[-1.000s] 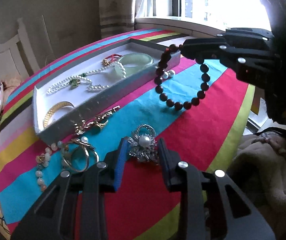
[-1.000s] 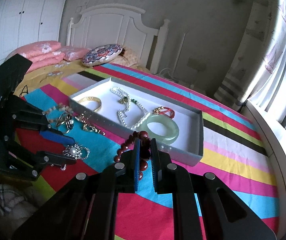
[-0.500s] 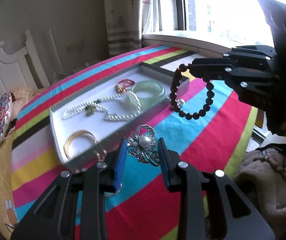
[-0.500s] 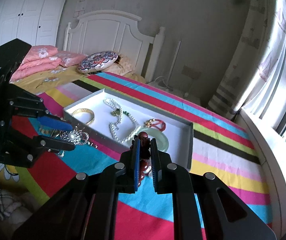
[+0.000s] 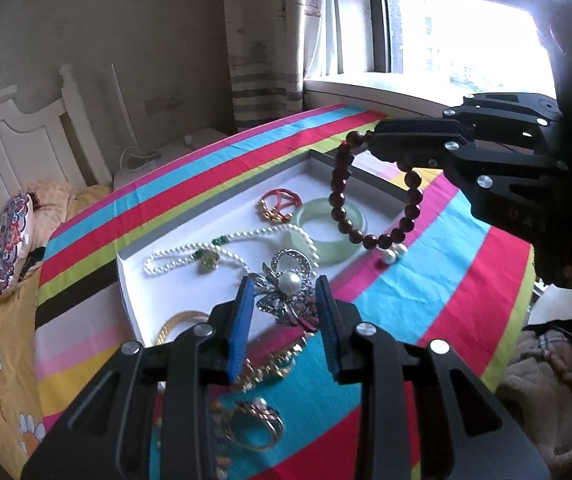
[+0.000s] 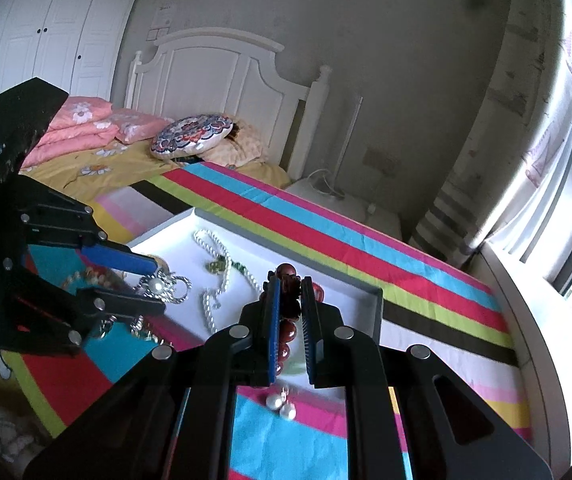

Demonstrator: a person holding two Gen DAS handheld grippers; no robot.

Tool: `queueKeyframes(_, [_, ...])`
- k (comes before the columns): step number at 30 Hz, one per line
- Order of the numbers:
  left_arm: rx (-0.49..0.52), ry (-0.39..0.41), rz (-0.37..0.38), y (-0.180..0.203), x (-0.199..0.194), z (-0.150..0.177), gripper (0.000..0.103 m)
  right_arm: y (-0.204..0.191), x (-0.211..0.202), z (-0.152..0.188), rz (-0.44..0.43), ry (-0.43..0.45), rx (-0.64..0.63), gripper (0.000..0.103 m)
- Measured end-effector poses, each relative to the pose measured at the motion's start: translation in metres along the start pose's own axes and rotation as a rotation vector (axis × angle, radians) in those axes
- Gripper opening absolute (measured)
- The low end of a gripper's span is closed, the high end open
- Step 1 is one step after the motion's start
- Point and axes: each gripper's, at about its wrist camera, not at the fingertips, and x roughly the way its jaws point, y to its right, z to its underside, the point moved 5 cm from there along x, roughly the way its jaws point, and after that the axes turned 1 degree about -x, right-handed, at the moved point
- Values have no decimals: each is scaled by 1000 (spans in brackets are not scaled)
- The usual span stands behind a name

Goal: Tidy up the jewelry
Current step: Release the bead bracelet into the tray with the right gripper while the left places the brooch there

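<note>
My left gripper (image 5: 284,292) is shut on a silver brooch with a pearl (image 5: 286,284), held above the near edge of the white tray (image 5: 126,280). It also shows in the right wrist view (image 6: 154,286). My right gripper (image 6: 288,292) is shut on a dark red bead bracelet (image 5: 370,200), which hangs over the tray's right end above a green jade bangle (image 5: 328,232). In the tray lie a pearl necklace (image 5: 190,254), a red and gold piece (image 5: 276,206) and a gold bangle (image 5: 178,322).
The tray sits on a striped cloth (image 5: 426,292). Two pearl earrings (image 5: 392,254) lie by the tray's right end. Gold rings (image 5: 252,426) and a gold chain (image 5: 274,364) lie under my left gripper. A bed with a round cushion (image 6: 192,136) lies behind; a window (image 5: 458,32) is at the right.
Both grippers have risen and moved over the tray. The brooch now hangs over the tray's near edge and the bead bracelet over the jade bangle.
</note>
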Motion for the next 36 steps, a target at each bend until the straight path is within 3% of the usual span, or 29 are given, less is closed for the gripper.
queueKeyframes(11, [-86,4,-41,-30,22,-20,31,7,42,-22,-20,-25,21,12])
queueKeyframes(19, [-194,2,-69,-59,39,-36,31,31,74,-28,-62,-72,131,12])
queueKeyframes(30, [-306,-83,-89,-88,84,-22,33,78,129,19,-65,-234,350,13])
queueKeyframes(31, [-309,-89,-88,-88,86,-21,37,81,132,23,-68,-249,363,14])
queueKeyframes(33, [-312,-91,-92,-88,87,-19,66,84,135,29,-75,-274,393,15])
queueKeyframes(35, [-305,-78,-110,-86,84,-19,80,85,134,31,-84,-278,412,39])
queueKeyframes(36, [-300,-75,-118,-86,82,-19,83,86,131,29,-85,-268,416,45])
